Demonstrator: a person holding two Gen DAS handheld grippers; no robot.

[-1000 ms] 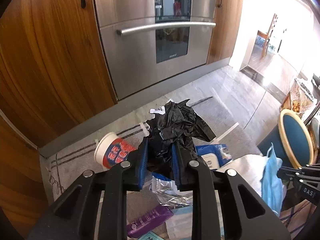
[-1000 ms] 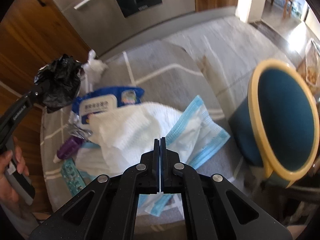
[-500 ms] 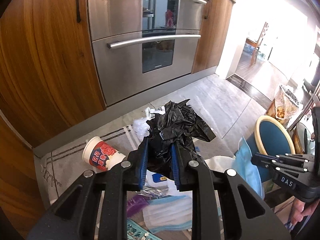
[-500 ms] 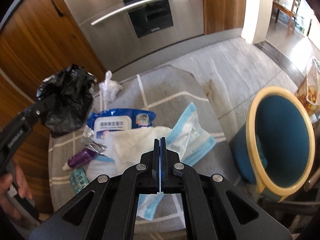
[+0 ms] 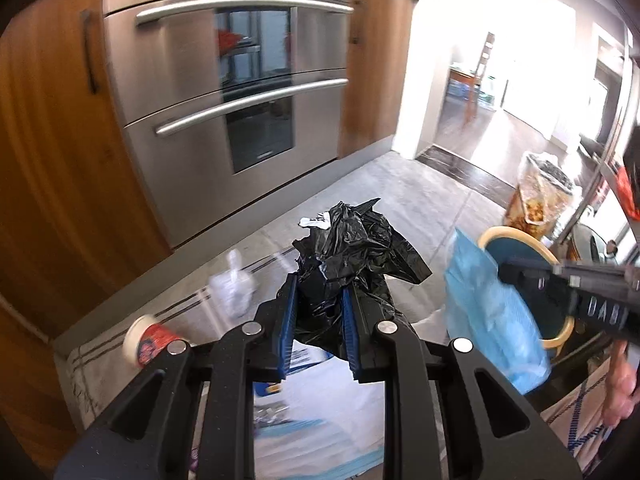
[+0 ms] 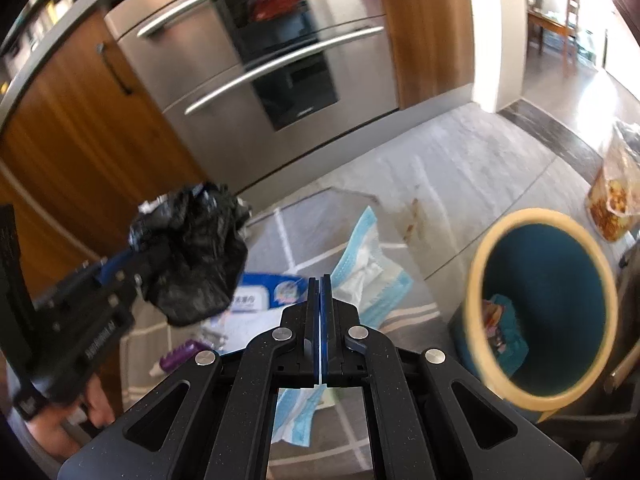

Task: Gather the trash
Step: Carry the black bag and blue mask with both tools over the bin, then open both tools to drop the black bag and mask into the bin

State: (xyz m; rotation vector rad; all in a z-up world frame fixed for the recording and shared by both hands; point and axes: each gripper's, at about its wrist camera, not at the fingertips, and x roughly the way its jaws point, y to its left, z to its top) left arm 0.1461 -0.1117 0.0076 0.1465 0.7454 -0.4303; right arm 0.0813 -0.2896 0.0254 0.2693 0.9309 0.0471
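We count two grippers, the left gripper [image 5: 318,322] and the right gripper [image 6: 321,312]. We see one black bag [image 5: 352,264], one blue sheet [image 5: 492,312], one teal bin [image 6: 548,312], one paper cup [image 5: 150,340], one wet-wipes pack [image 6: 264,294], one purple tube [image 6: 180,358] and one white plastic bag [image 5: 234,292].

We hold a crumpled black bag [image 5: 352,268] up off the floor in our left claw [image 5: 319,322], pinched between its blue pads. Our right claw [image 6: 320,312] grips a light-blue pad [image 5: 494,316], which hangs limp beside the bin [image 6: 544,312]. The teal bin with a tan rim stands upright on the floor, some scraps already at its bottom.
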